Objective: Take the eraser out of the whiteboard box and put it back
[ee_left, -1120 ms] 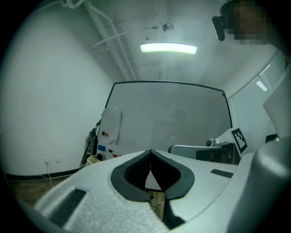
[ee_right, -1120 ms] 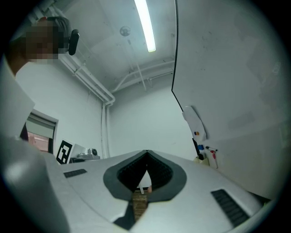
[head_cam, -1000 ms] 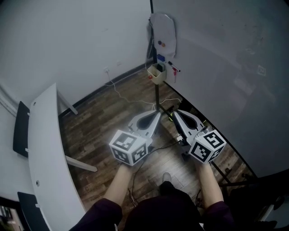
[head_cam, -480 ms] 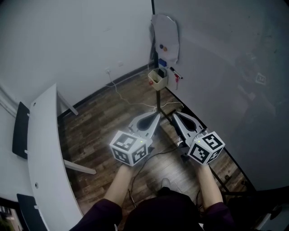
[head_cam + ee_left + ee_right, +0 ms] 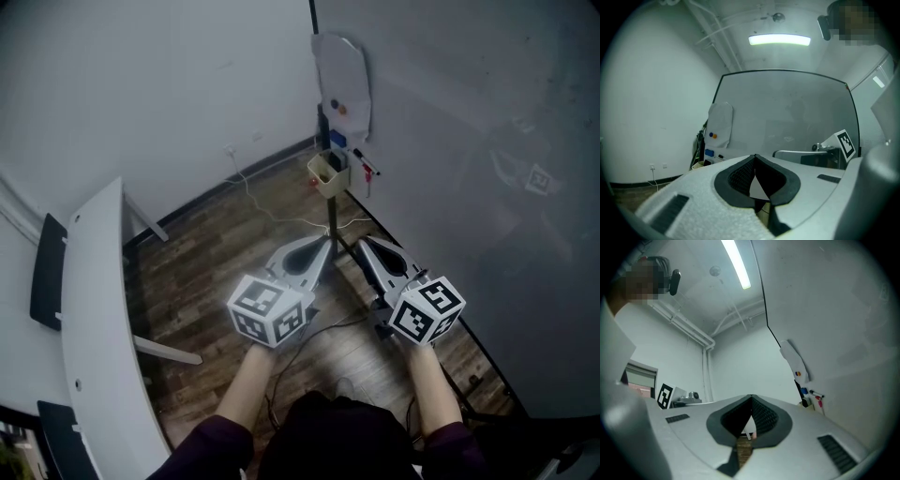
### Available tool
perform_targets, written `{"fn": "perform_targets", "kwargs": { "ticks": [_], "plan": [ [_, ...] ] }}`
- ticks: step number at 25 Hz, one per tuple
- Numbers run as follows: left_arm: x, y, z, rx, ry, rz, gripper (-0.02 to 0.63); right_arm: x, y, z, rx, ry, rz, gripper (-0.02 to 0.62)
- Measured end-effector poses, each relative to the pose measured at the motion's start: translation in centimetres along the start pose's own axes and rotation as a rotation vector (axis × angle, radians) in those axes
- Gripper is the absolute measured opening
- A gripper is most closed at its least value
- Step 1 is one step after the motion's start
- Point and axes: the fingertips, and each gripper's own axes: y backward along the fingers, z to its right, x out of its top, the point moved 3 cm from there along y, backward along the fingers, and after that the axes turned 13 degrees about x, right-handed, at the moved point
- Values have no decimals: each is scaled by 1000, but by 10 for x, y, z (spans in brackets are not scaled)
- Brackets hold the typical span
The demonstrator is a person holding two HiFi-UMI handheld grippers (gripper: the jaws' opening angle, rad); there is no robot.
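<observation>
The beige whiteboard box (image 5: 328,173) hangs at the whiteboard's lower left corner, on the stand's pole. A small blue block (image 5: 337,140), perhaps the eraser, sticks to the board just above it; it also shows in the left gripper view (image 5: 709,153) and the right gripper view (image 5: 802,391). I cannot tell what lies inside the box. My left gripper (image 5: 328,244) and right gripper (image 5: 360,241) are held side by side, level, pointing at the box from well short of it. Both are shut and empty, jaws meeting at the tips (image 5: 755,155) (image 5: 751,397).
A white sheet (image 5: 342,70) with two round magnets hangs on the whiteboard (image 5: 469,141) above the box, and markers (image 5: 364,164) lie beside it. A white cable (image 5: 272,211) runs over the wooden floor. A curved white table (image 5: 89,319) stands at left. The stand's feet (image 5: 469,375) lie at right.
The person has stepped forward with both grippers toward the board's corner. The box and floor have slid down the view, nearer. Both grippers stay shut.
</observation>
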Motion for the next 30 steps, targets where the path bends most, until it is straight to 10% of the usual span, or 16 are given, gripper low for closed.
{"fn": "perform_targets", "kwargs": {
  "ticks": [30],
  "plan": [
    [-6,-82,-61,-9,24,-35,5,-5,-56,82,-24,-32,-20,3]
  ]
}}
